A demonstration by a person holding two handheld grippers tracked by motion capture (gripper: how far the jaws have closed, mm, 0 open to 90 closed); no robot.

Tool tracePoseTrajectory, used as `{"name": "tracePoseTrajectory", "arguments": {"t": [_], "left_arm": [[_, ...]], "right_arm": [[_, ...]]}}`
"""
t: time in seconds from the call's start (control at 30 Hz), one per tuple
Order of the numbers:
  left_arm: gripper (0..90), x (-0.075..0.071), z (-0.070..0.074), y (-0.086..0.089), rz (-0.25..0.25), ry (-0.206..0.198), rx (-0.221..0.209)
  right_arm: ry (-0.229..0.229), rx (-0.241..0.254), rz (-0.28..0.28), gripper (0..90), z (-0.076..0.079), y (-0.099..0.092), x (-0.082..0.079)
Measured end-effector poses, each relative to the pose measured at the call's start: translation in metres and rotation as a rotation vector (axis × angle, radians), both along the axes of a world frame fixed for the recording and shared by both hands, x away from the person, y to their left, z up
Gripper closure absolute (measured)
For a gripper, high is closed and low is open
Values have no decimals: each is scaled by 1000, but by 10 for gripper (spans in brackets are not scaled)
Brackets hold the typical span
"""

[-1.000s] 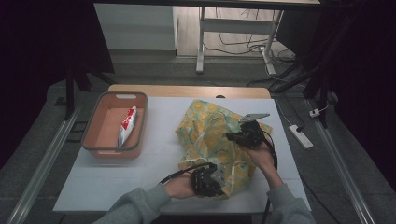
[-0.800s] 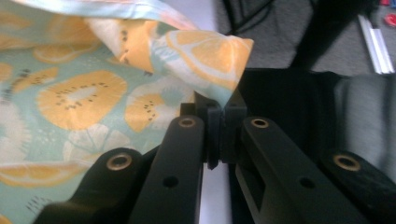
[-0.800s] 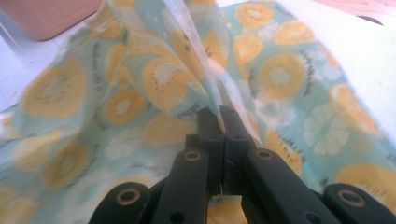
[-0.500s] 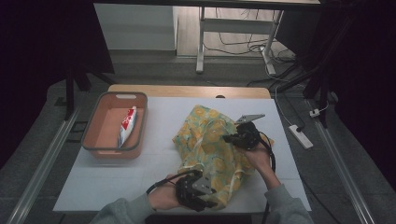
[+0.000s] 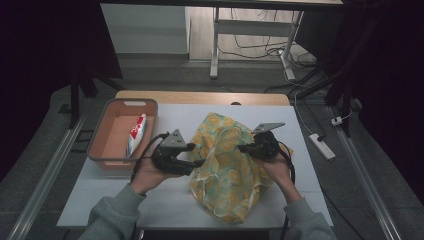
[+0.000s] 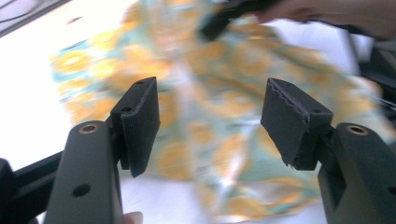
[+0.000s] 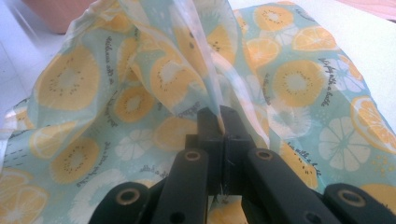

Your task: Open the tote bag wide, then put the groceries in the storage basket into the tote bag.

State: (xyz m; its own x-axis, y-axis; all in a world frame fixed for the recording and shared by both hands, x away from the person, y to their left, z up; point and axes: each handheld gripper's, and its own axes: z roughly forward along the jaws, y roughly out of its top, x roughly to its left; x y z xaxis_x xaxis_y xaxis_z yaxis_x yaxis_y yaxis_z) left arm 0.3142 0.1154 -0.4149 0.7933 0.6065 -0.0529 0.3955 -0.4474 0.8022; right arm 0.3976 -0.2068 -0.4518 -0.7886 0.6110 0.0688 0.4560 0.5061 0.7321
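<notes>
Your tabletop (image 5: 100, 200) is white, and the largest thing on it is the thin cloth (image 5: 227, 170) printed with yellow citrus slices on pale green. It lies crumpled right of the middle, one part raised in a ridge between your hands. To its left, near the far left corner, stands the pinkish tray (image 5: 107, 150), with a red-and-white packet (image 5: 136, 134) lying along its right wall.

Your right tool (image 5: 245, 148) sits at the cloth's right side; in the right gripper view (image 7: 219, 116) its jaws are pressed together with a fold of the cloth pinched between them, the fabric rising from the pinch.

Your left tool (image 5: 197, 162) is at the cloth's left edge, just right of the tray. In the left gripper view (image 6: 210, 121) its jaws stand well apart, having just been opening, with nothing between the pads (image 6: 140, 116). The cloth beyond them is blurred, so it only seems to lie clear of them.
</notes>
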Motion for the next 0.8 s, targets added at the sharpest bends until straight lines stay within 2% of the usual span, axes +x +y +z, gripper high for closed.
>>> {"name": "tracePoseTrajectory", "arguments": {"t": [0.23,0.3,0.4,0.5,0.7,0.8], "left_arm": [[348,19,-2,41,154,19,14],[343,22,-2,52,203,13,22],[339,27,-2,69,235,28,1],[333,31,-2,81,273,31,2],[324,45,-2,103,358,50,36],[320,61,-5,114,411,86,89]], "right_arm": [[-3,-3,13,888,-1,1,-1],[-4,-2,14,888,0,1,-2],[-11,-2,22,889,1,2,-3],[-12,-1,24,888,1,2,-3],[-10,-2,30,888,1,4,-4],[-6,-4,35,888,0,5,-4]]}}
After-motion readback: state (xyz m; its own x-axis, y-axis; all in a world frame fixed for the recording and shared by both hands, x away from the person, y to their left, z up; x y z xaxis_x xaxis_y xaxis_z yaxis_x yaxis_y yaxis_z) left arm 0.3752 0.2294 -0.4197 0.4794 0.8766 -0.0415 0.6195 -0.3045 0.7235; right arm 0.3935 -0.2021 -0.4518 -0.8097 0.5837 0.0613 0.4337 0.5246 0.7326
